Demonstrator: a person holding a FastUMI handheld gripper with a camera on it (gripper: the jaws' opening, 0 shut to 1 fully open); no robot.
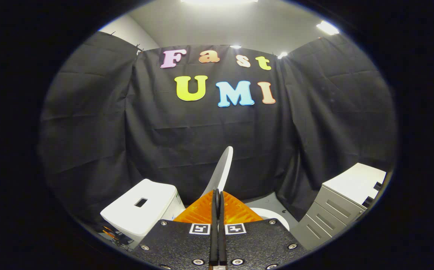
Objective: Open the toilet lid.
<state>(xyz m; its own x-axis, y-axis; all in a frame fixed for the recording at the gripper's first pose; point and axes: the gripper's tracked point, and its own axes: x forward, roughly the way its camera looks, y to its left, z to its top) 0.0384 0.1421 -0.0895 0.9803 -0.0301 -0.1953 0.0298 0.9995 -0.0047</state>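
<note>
Most of the lift looks done: lid (221, 168) stands raised, edge-on, just beyond the gripper (217, 198), beside the tank (141, 210). Fingers pressed together; whether they pinch the lid's edge, cannot tell. Left: tip it fully back, let go.

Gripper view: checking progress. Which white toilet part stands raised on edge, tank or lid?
The lid, a thin panel rising just beyond the closed gripper; the boxy tank sits low beside it.

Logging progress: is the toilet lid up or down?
Up. The white plastic toilet lid stands raised edge-on beside the white tank, pinched between the closed fingers of the hand-held gripper.
</note>
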